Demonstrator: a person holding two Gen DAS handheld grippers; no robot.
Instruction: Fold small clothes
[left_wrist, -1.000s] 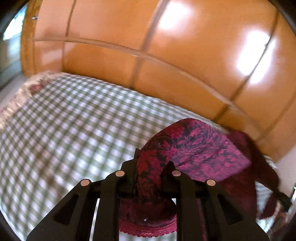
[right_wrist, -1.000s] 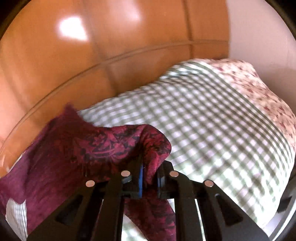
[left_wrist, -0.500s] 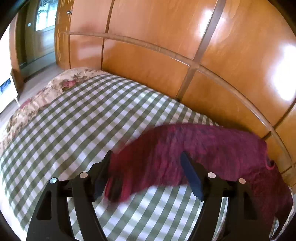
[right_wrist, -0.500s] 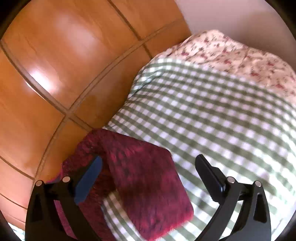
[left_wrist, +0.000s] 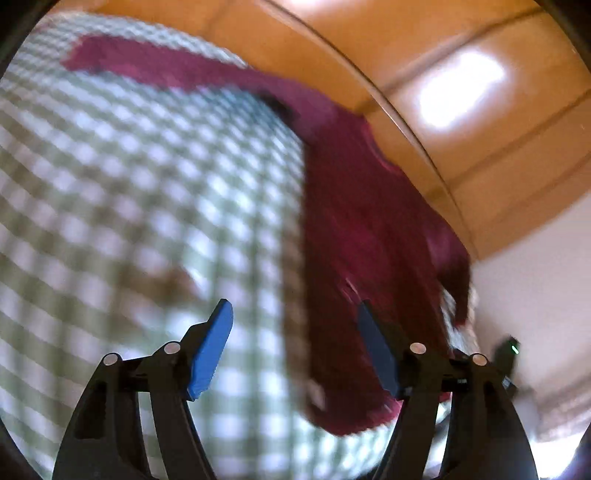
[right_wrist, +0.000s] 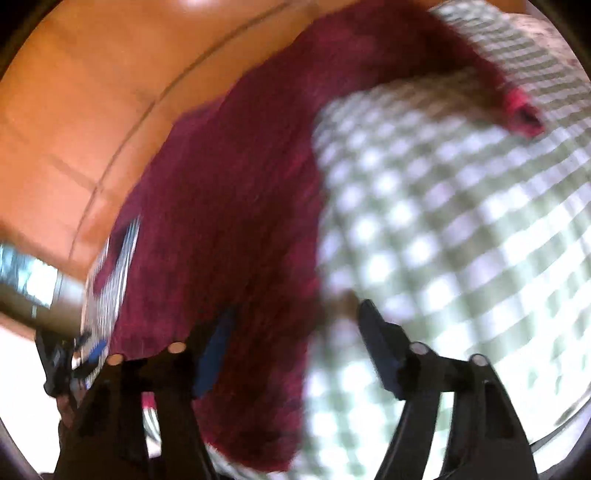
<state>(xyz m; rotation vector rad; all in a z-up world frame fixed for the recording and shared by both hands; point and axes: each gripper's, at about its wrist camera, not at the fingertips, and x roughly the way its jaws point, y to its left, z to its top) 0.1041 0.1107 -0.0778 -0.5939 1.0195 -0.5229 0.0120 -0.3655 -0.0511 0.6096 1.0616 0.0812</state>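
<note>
A dark red patterned garment (left_wrist: 365, 229) lies spread on the green and white checked bedspread (left_wrist: 147, 192), along the edge by the wooden wall. My left gripper (left_wrist: 295, 332) is open and empty above the bed, with the garment's edge under its right finger. In the right wrist view the garment (right_wrist: 229, 206) runs from the top down under my right gripper (right_wrist: 295, 332), which is open and empty. Both views are blurred by motion.
An orange-brown panelled wooden wall (left_wrist: 461, 92) borders the bed. A floral cover (right_wrist: 543, 44) lies at the bed's far end. The other gripper shows at the edge of each view (left_wrist: 506, 354).
Both grippers let go of the garment, which dropped flat on the bed. Both jaws opened, and the grippers have since swung and tilted to look along the garment.
</note>
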